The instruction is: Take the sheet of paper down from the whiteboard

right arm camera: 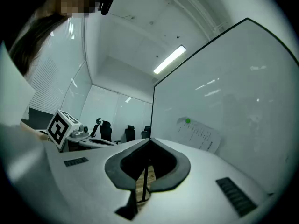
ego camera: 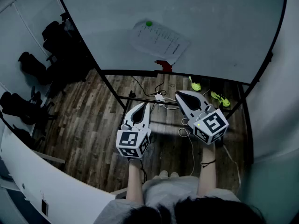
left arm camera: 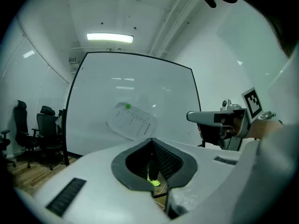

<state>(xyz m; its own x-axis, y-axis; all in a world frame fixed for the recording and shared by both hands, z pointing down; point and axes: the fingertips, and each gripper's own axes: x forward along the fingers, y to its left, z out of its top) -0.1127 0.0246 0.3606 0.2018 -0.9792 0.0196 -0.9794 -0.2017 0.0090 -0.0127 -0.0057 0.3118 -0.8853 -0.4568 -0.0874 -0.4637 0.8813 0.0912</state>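
A printed sheet of paper (ego camera: 159, 41) hangs tilted on the whiteboard (ego camera: 210, 27), pinned at its top by a green magnet (ego camera: 149, 24). The same paper (left arm camera: 131, 121) shows ahead in the left gripper view, and paper (right arm camera: 199, 134) to the right in the right gripper view. My left gripper (ego camera: 142, 104) and right gripper (ego camera: 179, 95) are held level, side by side, well short of the board. Both are shut and hold nothing. The right gripper (left arm camera: 192, 117) also appears at the right of the left gripper view.
Black office chairs (ego camera: 32, 69) stand at the left by a glass wall. The whiteboard's black stand (ego camera: 140, 97) and white cables (ego camera: 161, 97) lie on the wood floor below. Two yellow-green shoes (ego camera: 208, 91) sit under the board. A red eraser (ego camera: 163, 65) rests at the board's lower edge.
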